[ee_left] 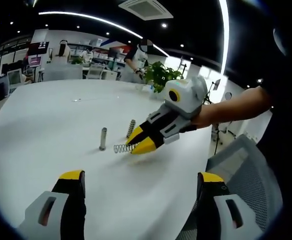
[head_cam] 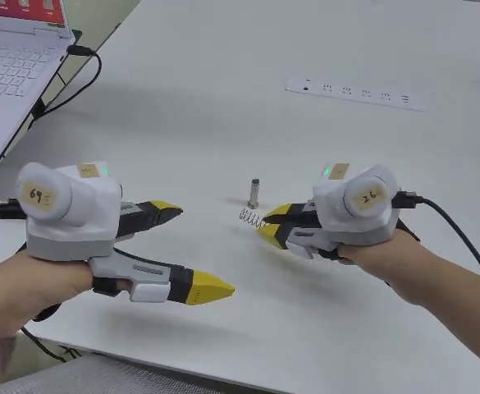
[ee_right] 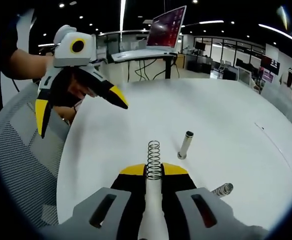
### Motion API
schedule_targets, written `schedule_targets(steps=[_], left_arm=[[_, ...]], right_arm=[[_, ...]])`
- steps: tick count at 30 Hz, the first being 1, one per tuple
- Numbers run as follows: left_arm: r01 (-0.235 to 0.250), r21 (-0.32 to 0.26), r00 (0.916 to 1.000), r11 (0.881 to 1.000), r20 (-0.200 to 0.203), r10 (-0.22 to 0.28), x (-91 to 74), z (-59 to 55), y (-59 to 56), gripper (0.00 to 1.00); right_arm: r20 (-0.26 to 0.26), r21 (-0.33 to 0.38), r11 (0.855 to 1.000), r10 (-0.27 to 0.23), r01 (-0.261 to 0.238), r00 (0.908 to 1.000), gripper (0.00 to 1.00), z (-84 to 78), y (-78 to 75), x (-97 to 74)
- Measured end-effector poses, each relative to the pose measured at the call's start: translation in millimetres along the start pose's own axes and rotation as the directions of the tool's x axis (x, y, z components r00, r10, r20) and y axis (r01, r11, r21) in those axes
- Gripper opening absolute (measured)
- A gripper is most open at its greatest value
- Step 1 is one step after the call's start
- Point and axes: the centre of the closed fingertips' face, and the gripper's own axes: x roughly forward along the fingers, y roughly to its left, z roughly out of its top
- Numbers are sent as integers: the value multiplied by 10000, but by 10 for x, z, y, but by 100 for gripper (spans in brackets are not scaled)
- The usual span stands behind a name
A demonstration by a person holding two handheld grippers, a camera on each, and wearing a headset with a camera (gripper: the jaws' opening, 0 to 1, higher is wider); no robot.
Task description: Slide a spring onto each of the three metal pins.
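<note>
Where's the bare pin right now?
In the head view the bare pin stands upright mid-frame on the white table, just beyond the tips of the right gripper, which is shut on a spring pointing towards the pin's base.

The white workbench carries an open white laptop at its far left corner, with a black cable plugged into the laptop's right side and trailing over the edge. A white power strip lies flat toward the far right, well apart from the laptop. Around the bench: a grey mesh chair at the near edge, a leafy green plant, a monitor with a red screen on a separate desk, and a person standing in the background, all under a lit ceiling strip.
</note>
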Motion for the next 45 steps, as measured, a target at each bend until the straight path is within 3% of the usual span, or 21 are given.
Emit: schedule_targets(steps=[11,15,22,30,35,40,45], left_arm=[[398,447,9992,9982,24,-399,181,66,-77,87],[669,880,9977,9939,-122,-660,260,78,-144,83],[975,1075,9952,9894,-58,-975,389,167,-273,82],[1223,1168,9924,9856,17,-1233,488,243,-359,78],[1564,1196,9872,9804,112,-1588,545,284,-433,73],[1753,1116,9830,9782,350,-1801,604,371,-442,62],[1848,1154,9802,9760,497,-1915,662,429,-472,58]], right_arm=[[-106,-423,9990,-143,138,9998,9,-71,28,-435],[-248,-628,9978,-209,194,9995,9,-151,34,-569],[-422,-766,9970,-128,95,9990,8,-246,98,-730],[-325,-1057,9941,212,-246,9992,8,-227,188,-805],[-236,-1152,9921,482,-506,9986,8,-229,195,-827],[-280,-1355,9883,670,-701,9974,8,-231,195,-850],[-205,-1562,9825,990,-1010,9949,8,-192,239,-892]])
